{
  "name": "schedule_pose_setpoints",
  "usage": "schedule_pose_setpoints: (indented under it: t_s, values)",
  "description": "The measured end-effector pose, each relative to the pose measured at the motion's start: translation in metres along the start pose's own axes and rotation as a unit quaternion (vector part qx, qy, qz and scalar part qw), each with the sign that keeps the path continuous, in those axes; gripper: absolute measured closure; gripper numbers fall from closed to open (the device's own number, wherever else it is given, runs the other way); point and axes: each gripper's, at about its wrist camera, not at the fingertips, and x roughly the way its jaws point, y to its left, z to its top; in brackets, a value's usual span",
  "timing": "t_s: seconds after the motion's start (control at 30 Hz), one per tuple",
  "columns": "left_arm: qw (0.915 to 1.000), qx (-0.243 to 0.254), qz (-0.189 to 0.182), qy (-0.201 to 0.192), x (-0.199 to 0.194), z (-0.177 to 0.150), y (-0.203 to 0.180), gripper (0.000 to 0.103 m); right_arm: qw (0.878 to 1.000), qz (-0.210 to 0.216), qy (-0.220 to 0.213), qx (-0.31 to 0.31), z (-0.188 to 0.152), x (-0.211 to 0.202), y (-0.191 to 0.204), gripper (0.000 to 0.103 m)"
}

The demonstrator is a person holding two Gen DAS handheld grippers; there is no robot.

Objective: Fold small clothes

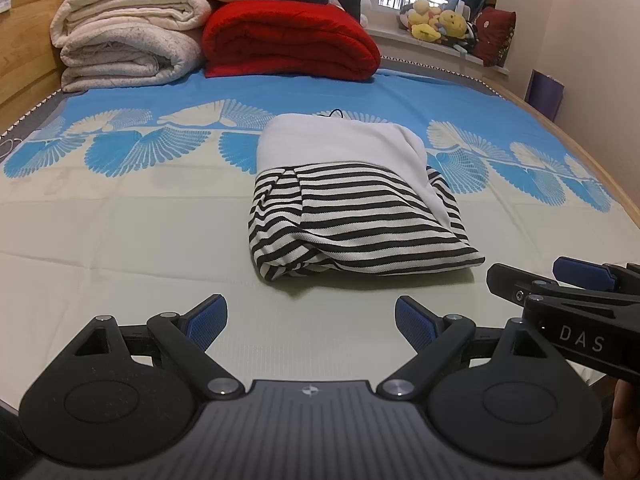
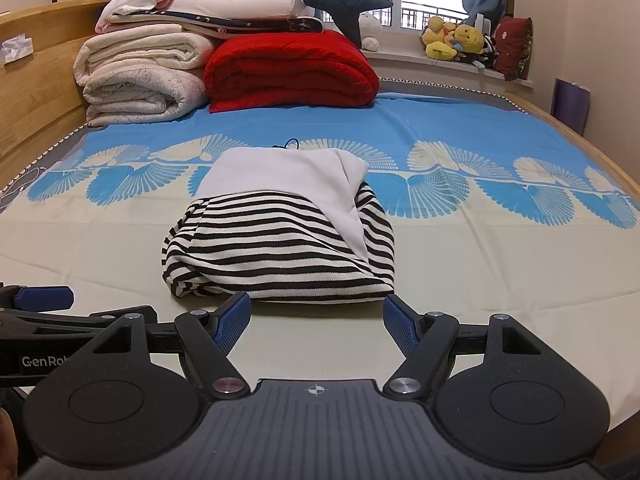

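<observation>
One folded striped garment (image 1: 352, 216), bedsheet (image 1: 140, 232)

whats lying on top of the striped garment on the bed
A white cloth is draped over the far part and right side of the striped garment. A thin dark cord peeks out behind it; whatever is beneath the white cloth stays hidden.

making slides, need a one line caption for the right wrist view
Open right claw poised before a folded striped garment on the bed.
</observation>
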Motion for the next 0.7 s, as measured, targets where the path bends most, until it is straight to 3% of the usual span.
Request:
schedule_pose_setpoints:
  t_s: [0.7]
  values:
    - [1.0000, 0.003, -0.003, 0.001, 0.0023, -0.0012, 0.0020, 0.009, 1.000, 0.000, 0.000, -0.001, -0.0007, 0.0005, -0.0008, 0.029]
